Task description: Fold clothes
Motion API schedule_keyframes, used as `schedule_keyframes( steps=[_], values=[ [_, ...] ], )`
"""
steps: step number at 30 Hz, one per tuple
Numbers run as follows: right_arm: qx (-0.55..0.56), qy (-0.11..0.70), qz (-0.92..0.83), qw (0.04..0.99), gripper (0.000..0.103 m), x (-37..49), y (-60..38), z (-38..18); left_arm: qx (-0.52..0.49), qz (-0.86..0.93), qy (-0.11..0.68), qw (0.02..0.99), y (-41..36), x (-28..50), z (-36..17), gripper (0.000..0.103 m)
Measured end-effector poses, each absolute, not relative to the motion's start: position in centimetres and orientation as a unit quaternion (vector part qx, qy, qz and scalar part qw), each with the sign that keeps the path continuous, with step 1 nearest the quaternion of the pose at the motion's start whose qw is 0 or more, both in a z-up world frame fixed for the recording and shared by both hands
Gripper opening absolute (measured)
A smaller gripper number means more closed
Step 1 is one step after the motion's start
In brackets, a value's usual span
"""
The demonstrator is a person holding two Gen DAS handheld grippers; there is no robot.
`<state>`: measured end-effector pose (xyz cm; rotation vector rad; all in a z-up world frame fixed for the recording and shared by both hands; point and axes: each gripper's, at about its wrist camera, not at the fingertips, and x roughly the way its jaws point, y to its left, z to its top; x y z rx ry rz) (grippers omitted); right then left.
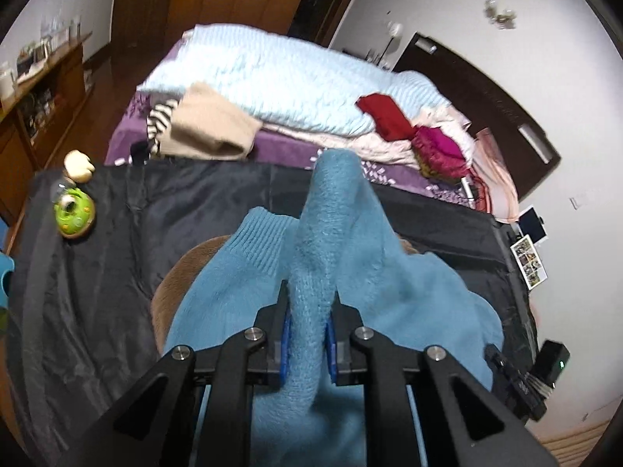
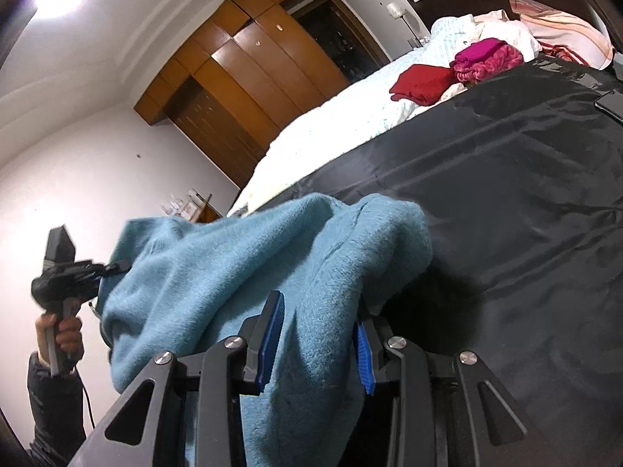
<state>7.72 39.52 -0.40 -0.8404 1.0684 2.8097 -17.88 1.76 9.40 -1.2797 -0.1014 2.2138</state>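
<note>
Bedroom clutter surrounds a black satin sheet (image 1: 163, 210) spread over the near part of a bed. On it the left gripper (image 1: 309, 334) has its blue pads (image 1: 286, 334) pinched tight on a raised ridge of the blue fleece sweater (image 1: 409, 303), which climbs from the jaws into a tall peak. Its ribbed cuff (image 1: 259, 241) lies just left of that ridge, and a brown garment (image 1: 175, 284) peeks from under the sweater's left edge.

Beyond the sheet, only the left wrist view shows a green toy (image 1: 74, 212) near the far left corner, a beige folded garment (image 1: 212, 126) beside something striped, a purple bedspread (image 1: 280, 146), and what may be photo prints (image 1: 528, 260) against the wall at right, though they are small and distorted.

From the right wrist view, the right gripper (image 2: 319, 340) also clamps the sweater (image 2: 218, 268) between its blue pads (image 2: 272, 334), the fabric bunched thick and draping over the jaws. This view alone shows the person's hand (image 2: 62, 336) on the left gripper's handle (image 2: 74, 272) at far left, meeting the sweater's other end, plus a wooden wardrobe (image 2: 249, 74).

Both views show the pale blue quilt (image 1: 272, 78), a red garment (image 1: 385, 114) and a magenta one (image 1: 440, 148) further up the bed.
</note>
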Motion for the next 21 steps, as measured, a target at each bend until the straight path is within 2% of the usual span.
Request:
schedule_keyframes(
  steps=[8,16,18,20,21],
  values=[
    [-0.243,0.315,0.917,-0.026,0.036,10.9,37.4,1.7,-0.433,0.844,-0.032,0.315,-1.9,-8.6,13.0,0.016],
    [-0.285,0.287,0.913,-0.057,0.037,12.7,35.7,0.8,-0.435,0.843,-0.047,0.313,-6.3,-1.7,10.3,0.016],
    [-0.297,0.288,0.909,-0.057,0.05,12.7,35.9,0.6,-0.446,0.838,-0.055,0.309,-7.1,-1.1,9.0,0.016],
    [-0.296,0.293,0.908,-0.043,0.075,12.6,36.6,0.8,-0.452,0.835,-0.066,0.307,-7.6,-1.0,8.2,0.016],
    [-0.292,0.296,0.909,-0.033,0.078,12.6,37.0,1.1,-0.454,0.833,-0.071,0.307,-7.9,-0.9,7.8,0.016]
  ],
)
